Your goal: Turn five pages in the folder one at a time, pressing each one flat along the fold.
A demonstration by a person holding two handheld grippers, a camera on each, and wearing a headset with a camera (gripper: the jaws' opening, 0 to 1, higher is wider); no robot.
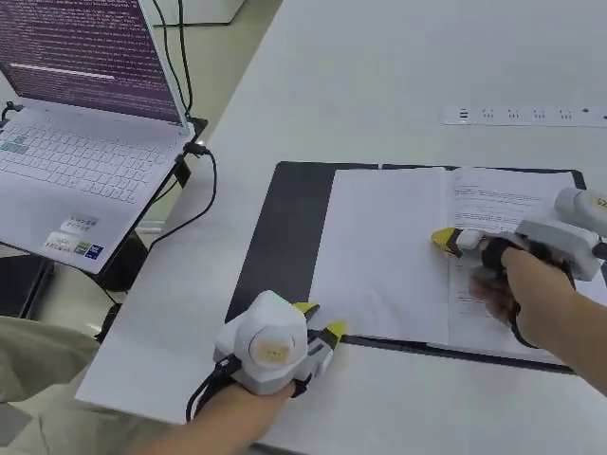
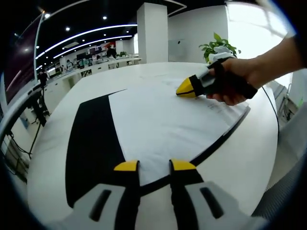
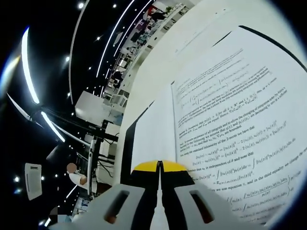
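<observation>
A black folder (image 1: 283,227) lies open on the white table. Its left page (image 1: 379,251) is blank and its right page (image 1: 503,199) is printed. My right gripper (image 1: 444,239) is shut, its yellow tips resting on the paper at the fold (image 3: 171,103); from the left gripper view it (image 2: 186,88) sits on the far side of the blank page (image 2: 158,124). My left gripper (image 1: 321,319) stands open at the folder's near edge, its jaws (image 2: 154,166) apart just over the front edge of the blank page, gripping nothing.
An open laptop (image 1: 85,114) sits on a stand to the left of the table, with cables (image 1: 201,190) hanging by the table's left edge. A white power strip (image 1: 522,116) lies at the back right.
</observation>
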